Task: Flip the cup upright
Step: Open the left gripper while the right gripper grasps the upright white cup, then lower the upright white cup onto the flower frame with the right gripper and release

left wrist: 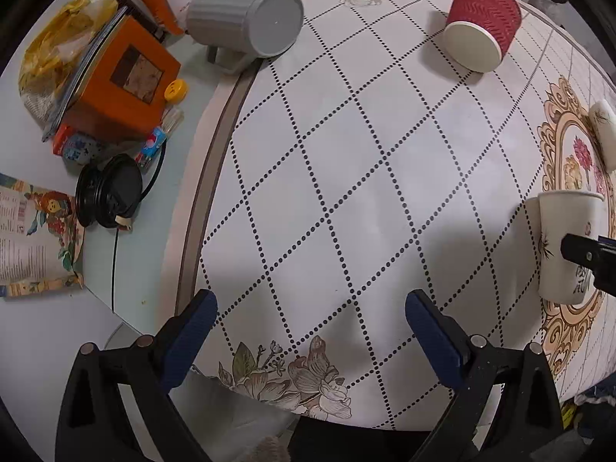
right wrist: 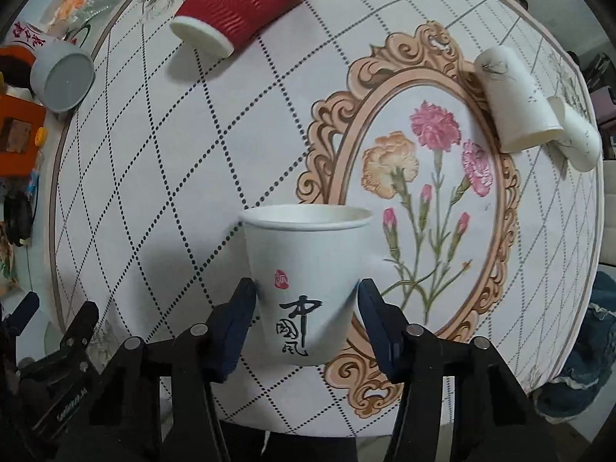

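A white paper cup [right wrist: 306, 281] with black calligraphy and a red seal stands upright, mouth up, between the blue pads of my right gripper [right wrist: 306, 296]. The pads press its lower sides. Whether its base touches the table or hangs just above it I cannot tell. The same cup [left wrist: 566, 246] shows at the right edge of the left wrist view. My left gripper [left wrist: 310, 308] is open and empty above the checked tablecloth. A red ribbed cup [left wrist: 481, 23] [right wrist: 246, 4] lies on its side at the back.
Two white cups [right wrist: 516, 100] lie on their sides at the right. A grey ribbed cup [left wrist: 246, 19] lies on its side at the back left. An orange box [left wrist: 119, 81], a black cable reel [left wrist: 107, 192] and packets crowd the left. The round table's front edge [right wrist: 308, 429] is close.
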### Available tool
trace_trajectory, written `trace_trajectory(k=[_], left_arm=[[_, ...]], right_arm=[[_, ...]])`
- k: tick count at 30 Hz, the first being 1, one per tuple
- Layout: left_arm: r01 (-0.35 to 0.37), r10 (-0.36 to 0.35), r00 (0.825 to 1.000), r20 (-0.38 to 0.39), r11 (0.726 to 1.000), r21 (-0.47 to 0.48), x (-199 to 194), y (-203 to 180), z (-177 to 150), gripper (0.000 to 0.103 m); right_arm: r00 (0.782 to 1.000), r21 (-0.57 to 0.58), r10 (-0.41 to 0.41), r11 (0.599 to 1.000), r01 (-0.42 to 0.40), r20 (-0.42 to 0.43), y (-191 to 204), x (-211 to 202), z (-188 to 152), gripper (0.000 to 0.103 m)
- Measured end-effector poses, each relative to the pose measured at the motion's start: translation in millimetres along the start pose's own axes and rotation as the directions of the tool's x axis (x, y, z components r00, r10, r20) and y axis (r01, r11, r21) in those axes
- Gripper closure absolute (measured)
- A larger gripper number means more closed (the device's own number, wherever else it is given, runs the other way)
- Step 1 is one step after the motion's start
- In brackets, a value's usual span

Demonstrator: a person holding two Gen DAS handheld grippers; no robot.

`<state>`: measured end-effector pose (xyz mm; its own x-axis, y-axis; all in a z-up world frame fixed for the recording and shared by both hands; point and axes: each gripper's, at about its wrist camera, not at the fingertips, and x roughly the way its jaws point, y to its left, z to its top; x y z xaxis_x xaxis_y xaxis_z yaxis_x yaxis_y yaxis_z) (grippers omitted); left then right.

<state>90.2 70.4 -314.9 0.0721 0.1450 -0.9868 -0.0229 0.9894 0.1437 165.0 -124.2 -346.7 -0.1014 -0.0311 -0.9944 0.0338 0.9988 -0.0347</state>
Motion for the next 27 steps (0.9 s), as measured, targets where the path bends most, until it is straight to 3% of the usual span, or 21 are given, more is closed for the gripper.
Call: trace_trajectory(k=[11, 20, 23, 27], left_arm=[[0.009, -0.009, 1.0, -0.001, 1.0, 0.016, 0.0, -3.9, 2.0, 0.003], [0.021, -0.021, 1.0, -0.017, 1.0, 0.007, 5.0, -5.5, 4.2, 0.003], [0.023, -0.023, 0.999, -0.026, 1.0, 0.006, 5.9, -7.1, 6.2, 0.003], [0.035, -0.034, 0.999, -0.042, 0.999, 0.007, 8.0, -12.1, 13.4, 0.003]], right_arm=[[0.999, 0.12, 0.039, 0.992, -0.037, -0.009, -13.3, -2.8, 6.6, 0.047], [0.999, 0.132, 0.042, 0.99, -0.04, -0.009, -18.3, -2.1, 6.6, 0.047], [0.998, 0.148, 0.055, 0.987, -0.058, 0.023, -20.9, -6.1, 0.5, 0.048], [0.984, 0.165, 0.07, 0.981, -0.097, 0.163, -33.0, -32.1, -6.1, 0.048]])
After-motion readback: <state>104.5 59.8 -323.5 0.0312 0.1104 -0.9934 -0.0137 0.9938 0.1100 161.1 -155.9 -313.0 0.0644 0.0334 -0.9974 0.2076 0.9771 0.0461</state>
